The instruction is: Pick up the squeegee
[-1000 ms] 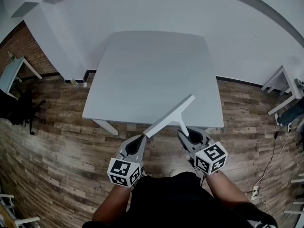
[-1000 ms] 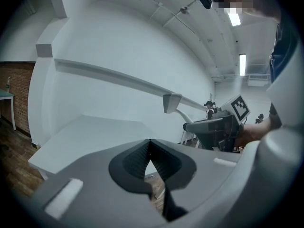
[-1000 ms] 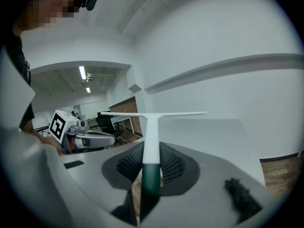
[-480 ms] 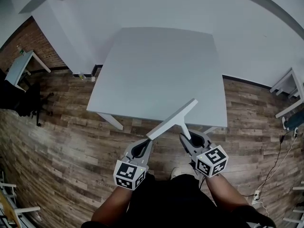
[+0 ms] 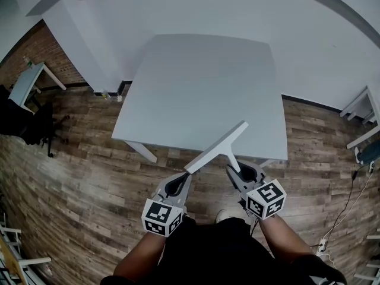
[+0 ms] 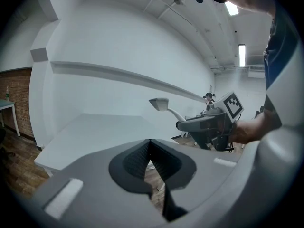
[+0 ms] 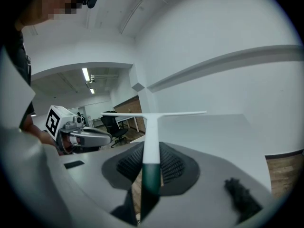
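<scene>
The white squeegee hangs in the air over the wooden floor, just before the near edge of the grey table. My right gripper is shut on its handle; the right gripper view shows the handle pinched between the pads and the blade lying level ahead. Beside it, my left gripper is shut with nothing in it, its pads meeting. The squeegee's blade end and the right gripper show ahead and to the right of it, apart from it.
The table stands against a white wall. On the left are a black office chair and a small white desk by a brick wall. At the right stand another white table and a cable on the floor.
The left gripper has shifted slightly to the right, toward the squeegee's blade end. The right gripper keeps the squeegee still. The head view has drifted a little.
</scene>
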A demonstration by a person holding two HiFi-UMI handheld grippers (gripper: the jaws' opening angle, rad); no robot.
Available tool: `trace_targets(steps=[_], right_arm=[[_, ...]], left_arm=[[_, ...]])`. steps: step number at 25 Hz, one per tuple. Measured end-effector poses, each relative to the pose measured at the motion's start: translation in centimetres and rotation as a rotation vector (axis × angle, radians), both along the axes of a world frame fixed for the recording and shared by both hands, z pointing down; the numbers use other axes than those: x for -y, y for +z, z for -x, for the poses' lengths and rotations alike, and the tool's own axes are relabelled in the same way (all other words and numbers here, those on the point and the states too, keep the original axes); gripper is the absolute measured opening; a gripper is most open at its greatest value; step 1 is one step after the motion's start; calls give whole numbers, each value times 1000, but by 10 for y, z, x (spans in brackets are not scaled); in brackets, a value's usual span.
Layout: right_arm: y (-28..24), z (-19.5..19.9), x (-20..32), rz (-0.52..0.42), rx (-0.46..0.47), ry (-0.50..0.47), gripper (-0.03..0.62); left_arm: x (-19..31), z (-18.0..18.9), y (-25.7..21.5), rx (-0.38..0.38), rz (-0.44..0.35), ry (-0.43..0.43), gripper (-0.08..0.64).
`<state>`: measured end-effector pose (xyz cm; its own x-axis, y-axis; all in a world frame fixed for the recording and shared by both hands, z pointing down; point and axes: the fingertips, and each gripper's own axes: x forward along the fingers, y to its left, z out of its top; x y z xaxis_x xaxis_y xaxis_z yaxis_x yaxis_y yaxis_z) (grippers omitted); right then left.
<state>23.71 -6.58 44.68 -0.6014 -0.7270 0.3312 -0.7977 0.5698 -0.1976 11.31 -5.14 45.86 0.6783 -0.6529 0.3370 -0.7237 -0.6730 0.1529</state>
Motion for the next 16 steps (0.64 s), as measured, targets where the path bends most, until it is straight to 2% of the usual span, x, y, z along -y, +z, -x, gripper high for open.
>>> trace_targets(steps=[16], right_arm=[[8,13,3,13,-15,6,91]], left_arm=[[3,14,5,-2,9,5,8]])
